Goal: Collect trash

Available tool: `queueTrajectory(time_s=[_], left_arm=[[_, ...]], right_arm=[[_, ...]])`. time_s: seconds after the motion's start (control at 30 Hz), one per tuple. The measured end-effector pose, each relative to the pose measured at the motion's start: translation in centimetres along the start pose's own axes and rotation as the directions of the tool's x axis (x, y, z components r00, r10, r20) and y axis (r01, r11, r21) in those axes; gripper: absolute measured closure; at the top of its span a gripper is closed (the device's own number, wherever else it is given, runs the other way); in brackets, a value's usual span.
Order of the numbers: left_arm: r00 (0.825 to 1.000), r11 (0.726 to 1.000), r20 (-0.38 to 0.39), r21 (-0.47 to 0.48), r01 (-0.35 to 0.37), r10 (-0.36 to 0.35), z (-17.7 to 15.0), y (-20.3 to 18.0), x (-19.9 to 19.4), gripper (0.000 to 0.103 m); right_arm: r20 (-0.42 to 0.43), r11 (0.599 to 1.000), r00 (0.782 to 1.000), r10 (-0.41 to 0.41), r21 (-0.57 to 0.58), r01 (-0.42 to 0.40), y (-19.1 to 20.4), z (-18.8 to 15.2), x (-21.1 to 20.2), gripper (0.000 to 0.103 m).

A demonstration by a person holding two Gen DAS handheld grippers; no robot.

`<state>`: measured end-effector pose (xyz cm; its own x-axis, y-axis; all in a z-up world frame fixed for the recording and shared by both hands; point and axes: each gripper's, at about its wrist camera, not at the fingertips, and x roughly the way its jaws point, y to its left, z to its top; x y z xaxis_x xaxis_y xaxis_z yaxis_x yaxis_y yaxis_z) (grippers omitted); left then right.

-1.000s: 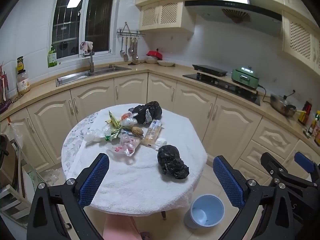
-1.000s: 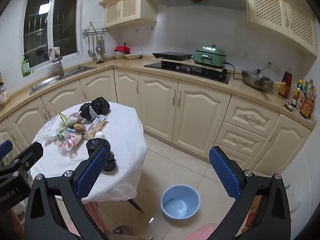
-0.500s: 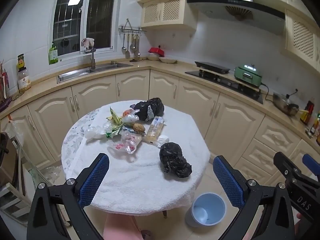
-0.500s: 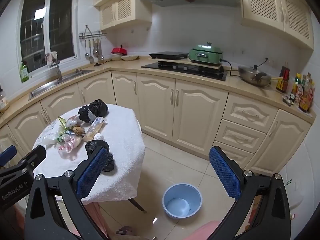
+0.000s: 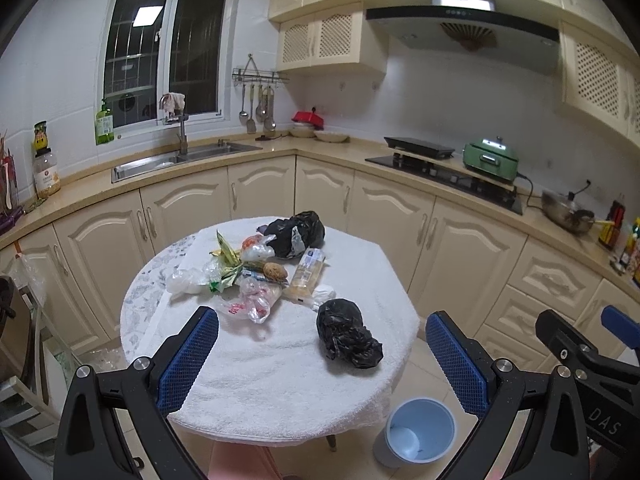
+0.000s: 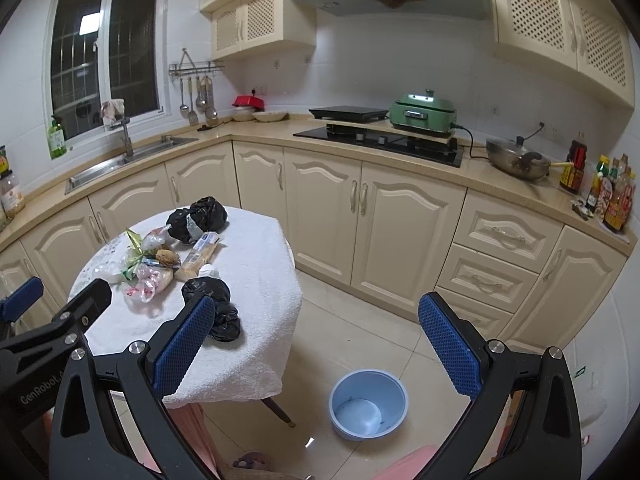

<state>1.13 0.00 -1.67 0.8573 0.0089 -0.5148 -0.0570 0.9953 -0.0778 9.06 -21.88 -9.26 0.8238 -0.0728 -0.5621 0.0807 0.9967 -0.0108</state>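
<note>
Since the earlier frames both cameras have lifted and tilted slightly; the trash has not shifted.

Left wrist view: the left gripper [image 5: 322,354] stands wide open, holding nothing, above the near edge of the round table [image 5: 280,392]. A crumpled black bag [image 5: 346,334] lies near-right on the white cloth; further back sit a second black bag [image 5: 296,232], a long packet [image 5: 307,272] and mixed wrappers [image 5: 252,300]. The blue bin [image 5: 418,432] stands on the floor, near right of the table.

Right wrist view: the right gripper [image 6: 312,344] is likewise wide open and empty, held over the floor right of the table, the bin below it.

Risk: the thin, slack bags may snag the cloth or slip from the pads.
</note>
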Motion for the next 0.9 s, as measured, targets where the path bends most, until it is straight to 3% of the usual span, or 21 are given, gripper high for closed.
queueTrajectory(time_s=[0.23,0.9], left_arm=[[0.999,0.999,-0.018,-0.017,0.028,-0.028,0.4,0.5,0.5,0.001],[1.000,1.000,-0.010,-0.017,0.015,-0.015,0.0,0.8,1.1,0.001]], right_arm=[[-0.003,1.000,1.000,0.003,0.000,-0.003,-0.1,0.0,0.0,0.000],[-0.042,1.000,0.999,0.024,0.000,-0.025,0.1,0.1,1.1,0.000]])
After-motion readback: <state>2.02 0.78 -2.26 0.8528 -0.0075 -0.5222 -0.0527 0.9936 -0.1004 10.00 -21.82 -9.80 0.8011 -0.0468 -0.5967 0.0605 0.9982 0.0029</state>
